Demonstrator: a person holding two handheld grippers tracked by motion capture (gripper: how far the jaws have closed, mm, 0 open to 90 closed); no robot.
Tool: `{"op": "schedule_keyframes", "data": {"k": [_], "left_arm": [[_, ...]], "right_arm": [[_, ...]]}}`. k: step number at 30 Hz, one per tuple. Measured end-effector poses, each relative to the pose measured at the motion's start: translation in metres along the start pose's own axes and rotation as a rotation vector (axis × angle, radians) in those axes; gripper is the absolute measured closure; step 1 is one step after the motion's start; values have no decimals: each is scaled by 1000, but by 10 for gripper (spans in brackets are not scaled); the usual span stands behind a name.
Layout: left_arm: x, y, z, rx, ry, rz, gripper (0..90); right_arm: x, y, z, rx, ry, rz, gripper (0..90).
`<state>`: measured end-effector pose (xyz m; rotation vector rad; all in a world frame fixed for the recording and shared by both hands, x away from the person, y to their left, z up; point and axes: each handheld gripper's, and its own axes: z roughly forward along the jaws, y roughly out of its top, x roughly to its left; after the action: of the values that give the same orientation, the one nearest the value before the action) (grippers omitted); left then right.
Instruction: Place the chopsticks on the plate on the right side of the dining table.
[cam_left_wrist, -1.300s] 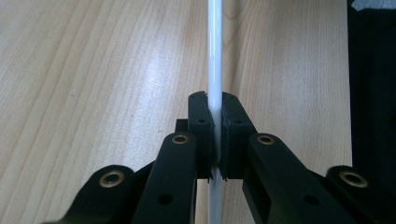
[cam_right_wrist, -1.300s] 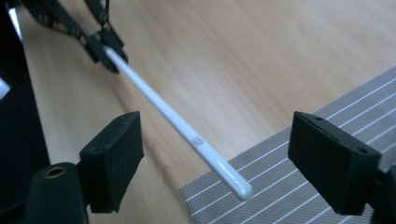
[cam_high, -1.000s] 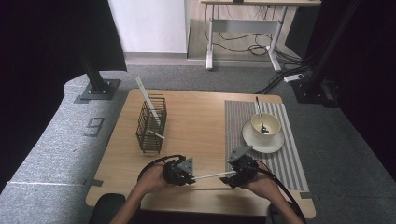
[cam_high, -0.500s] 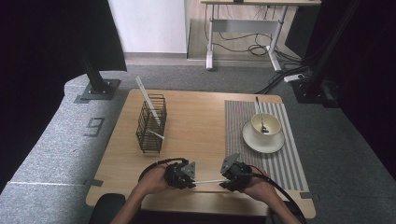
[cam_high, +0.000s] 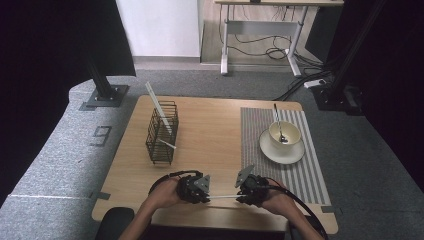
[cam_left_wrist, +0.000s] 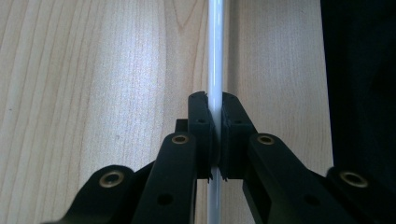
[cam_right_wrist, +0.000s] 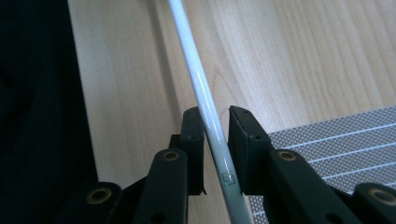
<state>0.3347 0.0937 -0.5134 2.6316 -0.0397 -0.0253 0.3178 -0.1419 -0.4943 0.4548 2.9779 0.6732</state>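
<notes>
A thin white straw (cam_high: 223, 196) hangs level just above the wooden table (cam_high: 215, 145), near its front edge, between my two grippers. My left gripper (cam_high: 207, 196) is shut on one end; in the left gripper view its pads (cam_left_wrist: 201, 122) pinch the straw (cam_left_wrist: 215, 56). My right gripper (cam_high: 239, 195) faces it from the right. Its jaws have just been closing around the straw (cam_right_wrist: 196, 70). The straw runs aslant between the jaws of the right gripper (cam_right_wrist: 215, 122), against the left pad (cam_right_wrist: 192, 128), with a narrow gap at the other.
A black wire basket (cam_high: 162, 134) with white straws stands at the table's left. A cup (cam_high: 284, 134) holding a spoon sits on a saucer (cam_high: 281, 152) on the striped mat (cam_high: 305, 170) at the right. Dark floor lies past the front edge.
My right hand has drifted slightly left, toward the left gripper. The left hand and the straw have stayed where they were.
</notes>
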Motion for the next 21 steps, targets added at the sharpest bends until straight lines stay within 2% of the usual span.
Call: {"op": "schedule_keyframes", "data": {"k": [8,9,14,16,21], "left_arm": [[1,-2,1,-5,8,2,829],[2,-3,1,-12,12,-3,821],[4,-4,-1,-43,21,-27,797],[5,-5,-2,-57,34,-41,780],[7,-8,-6,-110,69,-72,616]], "right_arm": [[4,1,1,27,37,-24,797],[6,1,1,26,66,-35,815],[6,0,-2,2,89,-28,824],[6,-2,-4,-14,92,-10,825],[3,-5,-8,-38,77,10,826]]}}
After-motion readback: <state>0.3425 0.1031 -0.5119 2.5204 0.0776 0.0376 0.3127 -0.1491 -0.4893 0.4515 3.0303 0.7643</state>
